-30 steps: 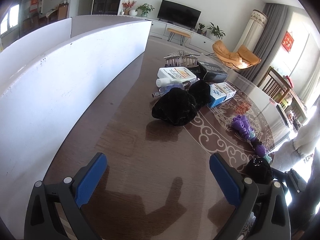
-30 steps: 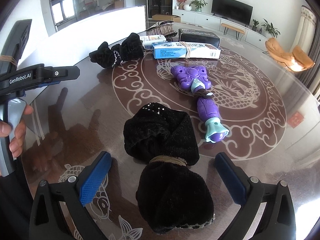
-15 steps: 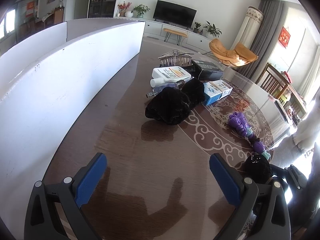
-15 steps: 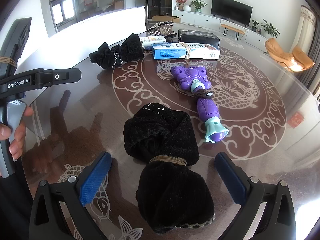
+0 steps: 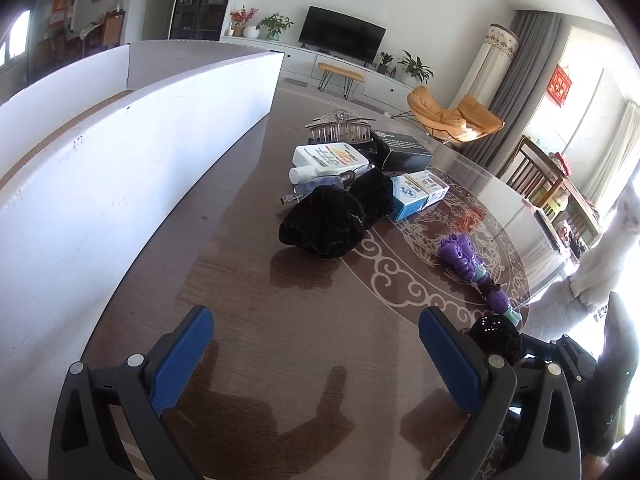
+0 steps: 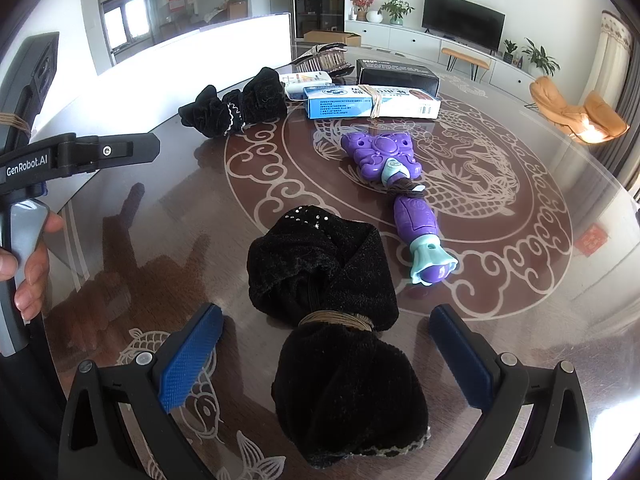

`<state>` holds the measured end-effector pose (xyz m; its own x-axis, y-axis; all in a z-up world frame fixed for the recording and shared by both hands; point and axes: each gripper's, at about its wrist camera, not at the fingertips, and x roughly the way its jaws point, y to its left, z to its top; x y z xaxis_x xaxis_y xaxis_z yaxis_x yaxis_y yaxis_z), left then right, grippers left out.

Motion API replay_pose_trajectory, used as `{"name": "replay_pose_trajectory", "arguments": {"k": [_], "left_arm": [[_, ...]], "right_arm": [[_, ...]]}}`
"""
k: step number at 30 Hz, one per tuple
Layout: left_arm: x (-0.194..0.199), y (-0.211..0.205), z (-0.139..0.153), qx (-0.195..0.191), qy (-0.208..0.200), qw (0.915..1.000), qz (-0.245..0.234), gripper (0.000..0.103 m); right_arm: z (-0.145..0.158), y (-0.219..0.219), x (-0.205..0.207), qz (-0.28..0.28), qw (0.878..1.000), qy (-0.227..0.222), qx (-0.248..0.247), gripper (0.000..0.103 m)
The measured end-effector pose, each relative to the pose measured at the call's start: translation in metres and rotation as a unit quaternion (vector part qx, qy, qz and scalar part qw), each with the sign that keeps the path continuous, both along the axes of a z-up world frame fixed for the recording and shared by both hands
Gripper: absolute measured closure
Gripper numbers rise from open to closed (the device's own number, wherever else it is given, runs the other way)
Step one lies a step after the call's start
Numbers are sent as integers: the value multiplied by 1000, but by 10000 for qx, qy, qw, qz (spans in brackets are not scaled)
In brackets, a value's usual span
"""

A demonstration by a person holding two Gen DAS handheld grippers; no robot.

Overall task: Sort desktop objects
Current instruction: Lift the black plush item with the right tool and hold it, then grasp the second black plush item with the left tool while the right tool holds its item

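Note:
A black velvet bundle tied with a rubber band (image 6: 332, 320) lies on the round table between the open jaws of my right gripper (image 6: 326, 340). A purple toy with teal trim (image 6: 400, 184) lies beyond it, also in the left wrist view (image 5: 472, 268). A second black velvet piece (image 5: 332, 216) sits further back (image 6: 236, 104) beside a blue-white box (image 5: 418, 192), a white tube (image 5: 328, 158), a black box (image 5: 404, 148) and a silver hair clip (image 5: 340, 124). My left gripper (image 5: 316, 344) is open and empty over bare table.
A tall white board (image 5: 120, 160) stands along the table's left side. The left gripper's body and the hand holding it (image 6: 28, 200) show at the left of the right wrist view. The table edge (image 6: 592, 184) curves at right.
The left gripper has drawn back and turned slightly, so the objects sit farther off in its view. The right gripper and the bundle have not moved.

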<state>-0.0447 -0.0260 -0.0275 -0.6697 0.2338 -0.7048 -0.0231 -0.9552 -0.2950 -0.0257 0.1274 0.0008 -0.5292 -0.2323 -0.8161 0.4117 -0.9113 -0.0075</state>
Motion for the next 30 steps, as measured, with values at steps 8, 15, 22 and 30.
{"name": "replay_pose_trajectory", "arguments": {"k": [8,15,22,30], "left_arm": [[-32,23,12,-654,73,9957,-653,0],[-93,34,12,-694,-270,9925,-968,0],[-93,47,-11,-1208,-532,9870,-916,65],[-6,22,-8,-812,-719,9858,-1284,66]], "right_arm": [[0,0,0,0,10000,2,0,0],[0,0,0,0,10000,2,-1,0],[0,0,0,1,10000,4,-2,0],[0,0,0,1,10000,5,-5,0]]}}
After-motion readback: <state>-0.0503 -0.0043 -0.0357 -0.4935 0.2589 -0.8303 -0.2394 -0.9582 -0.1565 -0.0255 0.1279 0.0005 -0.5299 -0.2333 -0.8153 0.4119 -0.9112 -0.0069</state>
